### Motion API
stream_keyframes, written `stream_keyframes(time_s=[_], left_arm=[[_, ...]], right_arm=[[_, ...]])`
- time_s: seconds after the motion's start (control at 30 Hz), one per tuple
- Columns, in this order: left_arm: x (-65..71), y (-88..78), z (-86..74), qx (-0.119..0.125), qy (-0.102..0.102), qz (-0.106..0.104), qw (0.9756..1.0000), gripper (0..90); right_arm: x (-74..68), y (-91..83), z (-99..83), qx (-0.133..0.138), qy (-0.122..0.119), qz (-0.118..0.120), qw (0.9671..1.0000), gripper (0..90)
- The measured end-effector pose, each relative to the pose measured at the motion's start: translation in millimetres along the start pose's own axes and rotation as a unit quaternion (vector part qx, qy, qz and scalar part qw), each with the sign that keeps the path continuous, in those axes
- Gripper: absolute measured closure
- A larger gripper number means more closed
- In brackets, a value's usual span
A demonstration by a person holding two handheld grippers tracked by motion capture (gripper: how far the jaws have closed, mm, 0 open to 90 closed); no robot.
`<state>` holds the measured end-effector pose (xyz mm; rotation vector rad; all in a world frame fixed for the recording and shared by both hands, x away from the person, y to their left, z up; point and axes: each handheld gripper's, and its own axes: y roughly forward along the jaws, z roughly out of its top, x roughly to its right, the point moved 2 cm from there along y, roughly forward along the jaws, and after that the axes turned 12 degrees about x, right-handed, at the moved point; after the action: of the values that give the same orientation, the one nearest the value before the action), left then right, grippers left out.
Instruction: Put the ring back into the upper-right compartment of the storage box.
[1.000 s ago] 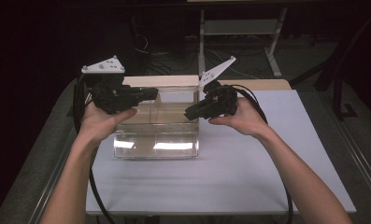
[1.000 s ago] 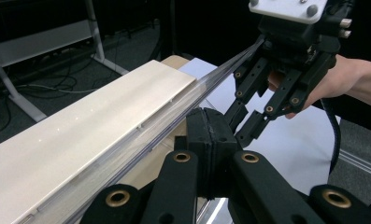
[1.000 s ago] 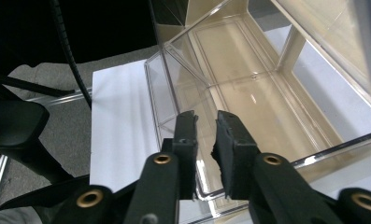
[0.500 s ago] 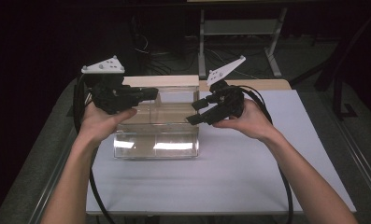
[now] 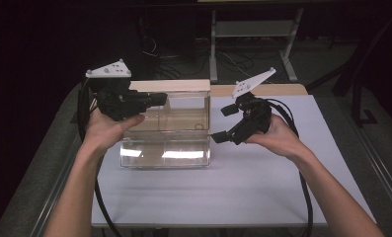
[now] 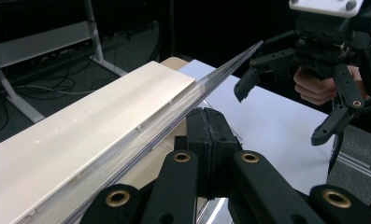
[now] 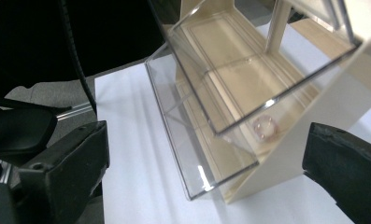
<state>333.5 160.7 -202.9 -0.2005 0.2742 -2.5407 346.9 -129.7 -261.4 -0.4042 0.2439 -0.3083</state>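
A clear plastic box [image 5: 164,143] with a beige board [image 5: 169,85] across its top stands on the white sheet. A small ring [image 5: 198,126] lies inside it on the floor. My left gripper [image 5: 160,98] is shut, its tips at the box's upper left edge. In the left gripper view its closed tips [image 6: 207,114] sit against a clear panel [image 6: 230,63] beside the beige board [image 6: 80,149]; I cannot tell whether they pinch it. My right gripper [image 5: 220,124] hangs just right of the box. Its jaws have just been opening and stand wide with nothing between them. It faces the box [image 7: 211,93] and the ring [image 7: 266,127].
The white sheet [image 5: 243,182] covers the tabletop, with bare room in front of and right of the box. A wooden strip [image 5: 277,90] lies at the back edge. Metal frame legs and cables stand on the dark floor behind. Black cables trail from both grippers.
The right gripper has drawn back to the right, off the box's upper right wall, and its jaws have spread wide. The left gripper and the box have stayed put.
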Motion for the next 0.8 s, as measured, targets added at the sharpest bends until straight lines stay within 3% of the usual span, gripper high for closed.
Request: stream_keyframes(time_s=[0.8], left_arm=[[-0.2,-1.0,-0.9,0.000,0.003,0.000,1.0000,89.1]], right_arm=[[6.8,-28.2,-59.9,0.008,0.032,-0.025,0.9991,0.4]])
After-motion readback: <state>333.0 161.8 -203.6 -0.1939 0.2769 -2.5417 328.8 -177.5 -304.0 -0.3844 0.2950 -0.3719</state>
